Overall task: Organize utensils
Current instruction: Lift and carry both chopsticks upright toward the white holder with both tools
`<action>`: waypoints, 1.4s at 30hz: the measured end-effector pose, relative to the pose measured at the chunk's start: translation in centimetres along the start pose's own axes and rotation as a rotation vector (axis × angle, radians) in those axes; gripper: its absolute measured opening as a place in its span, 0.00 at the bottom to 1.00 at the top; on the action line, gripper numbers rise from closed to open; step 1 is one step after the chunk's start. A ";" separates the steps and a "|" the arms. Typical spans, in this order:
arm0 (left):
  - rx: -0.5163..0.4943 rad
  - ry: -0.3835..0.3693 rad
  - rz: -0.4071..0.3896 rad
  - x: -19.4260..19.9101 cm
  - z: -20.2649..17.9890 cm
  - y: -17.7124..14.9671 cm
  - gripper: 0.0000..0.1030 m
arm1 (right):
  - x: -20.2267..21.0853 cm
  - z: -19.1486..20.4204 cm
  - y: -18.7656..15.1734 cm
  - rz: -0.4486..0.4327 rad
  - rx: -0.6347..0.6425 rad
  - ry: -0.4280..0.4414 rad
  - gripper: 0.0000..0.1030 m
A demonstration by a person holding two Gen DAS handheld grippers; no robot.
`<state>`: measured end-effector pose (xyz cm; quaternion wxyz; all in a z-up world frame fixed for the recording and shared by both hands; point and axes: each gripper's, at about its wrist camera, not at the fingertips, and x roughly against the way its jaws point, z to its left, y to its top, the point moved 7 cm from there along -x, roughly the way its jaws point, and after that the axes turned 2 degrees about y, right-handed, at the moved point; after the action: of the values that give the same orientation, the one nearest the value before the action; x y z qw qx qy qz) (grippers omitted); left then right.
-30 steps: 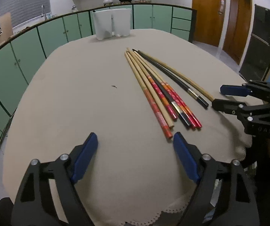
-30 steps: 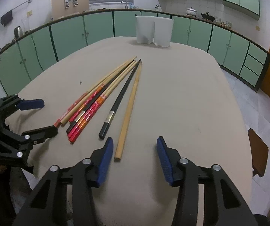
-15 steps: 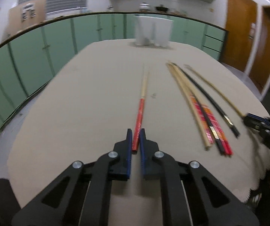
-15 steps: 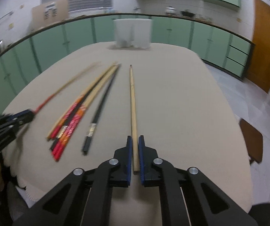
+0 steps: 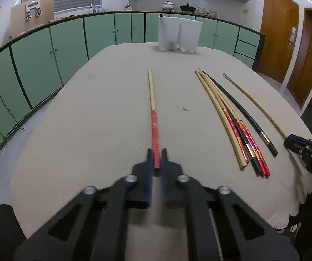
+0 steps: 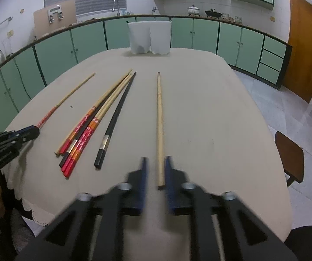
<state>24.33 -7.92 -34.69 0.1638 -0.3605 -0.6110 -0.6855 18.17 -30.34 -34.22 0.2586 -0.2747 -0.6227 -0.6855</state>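
My left gripper (image 5: 156, 152) has its pads a little apart around the end of a red-handled bamboo chopstick (image 5: 153, 117) that lies on the table, left of the pile. My right gripper (image 6: 156, 163) is open, with a plain bamboo chopstick (image 6: 160, 126) lying between its pads, right of the pile. A pile of several chopsticks (image 5: 234, 121), red-patterned, bamboo and black, lies between them; it also shows in the right wrist view (image 6: 95, 119). A black chopstick (image 6: 116, 117) lies at the pile's right side.
The beige tablecloth (image 5: 90, 130) covers an oval table. Two white holders (image 5: 178, 35) stand at the far end, also in the right wrist view (image 6: 149, 37). Green cabinets ring the room. A brown stool (image 6: 289, 152) stands right of the table.
Both grippers closed on one chopstick each and carried them out to either side of the pile. Now both jaws have opened, the right one wider, and the chopsticks lie on the table.
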 end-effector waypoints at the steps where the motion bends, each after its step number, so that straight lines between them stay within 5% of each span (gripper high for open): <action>1: 0.005 -0.007 0.004 0.1 0.0 0.2 0.05 | 0.1 -0.1 0.2 0.002 -0.004 0.002 0.07; 8: 0.062 -0.022 -0.005 3.0 1.0 3.5 0.05 | 3.0 -0.2 2.5 -0.018 -0.028 0.020 0.06; 20: 0.027 -0.049 -0.110 9.2 2.9 13.7 0.05 | 9.8 0.6 13.9 -0.124 0.067 0.064 0.06; 31: -0.041 -0.106 -0.055 8.9 3.3 20.9 0.05 | 8.7 0.9 21.7 -0.057 0.158 0.094 0.06; 42: -0.079 -0.147 -0.003 7.5 2.5 23.8 0.05 | 6.7 0.6 26.1 0.078 0.157 0.151 0.06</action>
<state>35.76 -8.68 -12.38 0.1031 -0.4150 -0.5943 -0.6812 31.65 -32.17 -10.93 0.3518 -0.2253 -0.6422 -0.6427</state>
